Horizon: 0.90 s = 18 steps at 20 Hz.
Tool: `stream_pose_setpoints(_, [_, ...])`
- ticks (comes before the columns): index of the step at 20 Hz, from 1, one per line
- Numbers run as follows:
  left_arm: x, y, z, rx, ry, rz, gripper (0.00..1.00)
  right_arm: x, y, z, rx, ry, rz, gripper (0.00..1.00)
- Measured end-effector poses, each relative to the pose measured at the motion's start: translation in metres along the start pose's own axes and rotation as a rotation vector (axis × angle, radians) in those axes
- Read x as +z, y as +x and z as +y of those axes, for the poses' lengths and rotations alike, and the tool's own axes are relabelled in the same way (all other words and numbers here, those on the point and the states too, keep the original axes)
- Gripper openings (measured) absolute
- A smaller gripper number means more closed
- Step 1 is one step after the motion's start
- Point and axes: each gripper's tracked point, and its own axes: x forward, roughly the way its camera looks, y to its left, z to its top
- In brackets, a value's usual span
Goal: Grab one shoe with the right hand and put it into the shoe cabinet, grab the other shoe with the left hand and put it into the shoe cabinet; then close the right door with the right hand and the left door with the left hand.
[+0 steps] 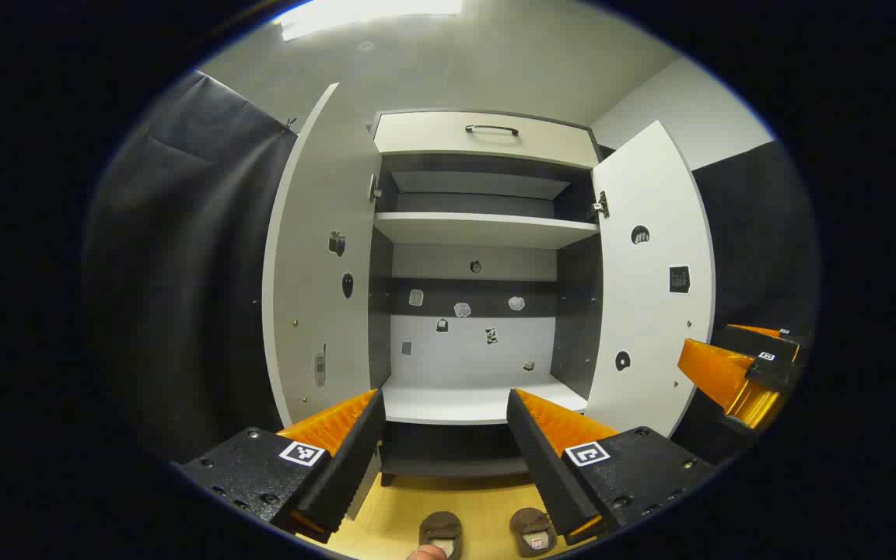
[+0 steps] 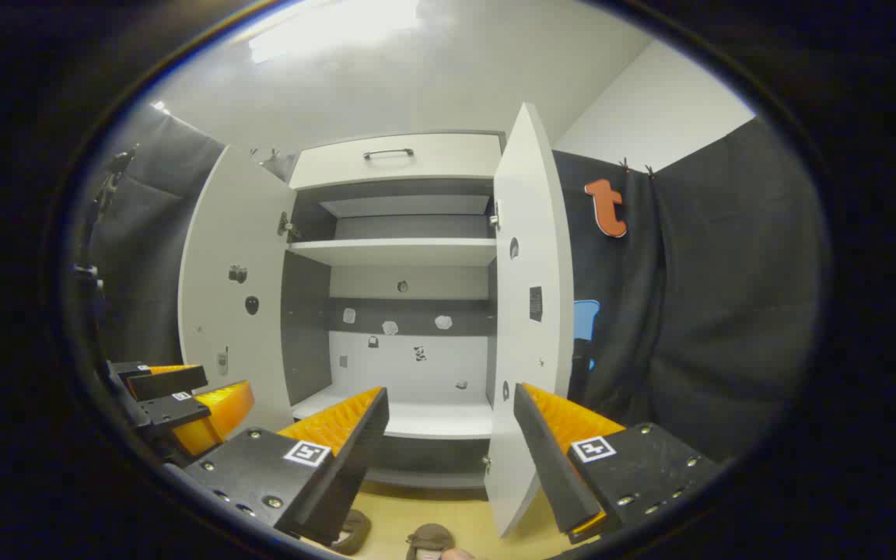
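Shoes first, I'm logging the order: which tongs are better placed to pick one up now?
Right, narrowly. Both tongs, left and right, hang open above the shoes on the floor. The right tongs sit nearer the right shoe, and the task starts with them.

This is a staged recording booth set up to look like a home entryway, not a lived-in room. Black cloth (image 2: pixel 697 311) hangs as the walls on both sides, clipped up below a plain white wall (image 2: pixel 650 109) and ceiling with a bright strip light (image 1: pixel 370 12). The one piece of furniture is a white shoe cabinet (image 1: pixel 479 233) with dark inner panels, both doors swung wide, a handled drawer (image 1: pixel 487 134) on top and bare shelves (image 1: pixel 483 228) inside. Small stickers (image 1: pixel 461 309) dot its back panel and the doors' inner faces. It stands on a pale wood-look floor (image 1: pixel 456 498), where a pair of brown shoes (image 1: pixel 487 533) lies just before it.
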Motion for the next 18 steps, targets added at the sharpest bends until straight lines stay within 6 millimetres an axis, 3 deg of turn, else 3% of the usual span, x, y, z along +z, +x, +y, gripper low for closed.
stream_pose_setpoints(1, [0.000,0.000,0.002,0.006,0.006,0.001,0.96,0.000,0.001,0.000,0.004,-0.001,-0.002,0.96])
stream_pose_setpoints(13, [0.000,0.001,0.016,0.060,0.011,0.005,0.96,-0.005,0.010,0.012,0.039,-0.003,-0.014,0.97])
stream_pose_setpoints(16, [-0.001,0.003,0.019,0.067,0.007,0.007,0.96,-0.022,0.011,0.015,0.045,-0.005,0.010,0.97])
stream_pose_setpoints(17, [0.000,0.004,0.019,0.070,0.006,0.007,0.93,-0.034,0.012,0.015,0.048,-0.006,0.026,0.96])
stream_pose_setpoints(18, [0.000,0.004,0.021,0.075,0.006,0.007,0.96,-0.048,0.011,0.018,0.054,-0.008,0.046,0.94])
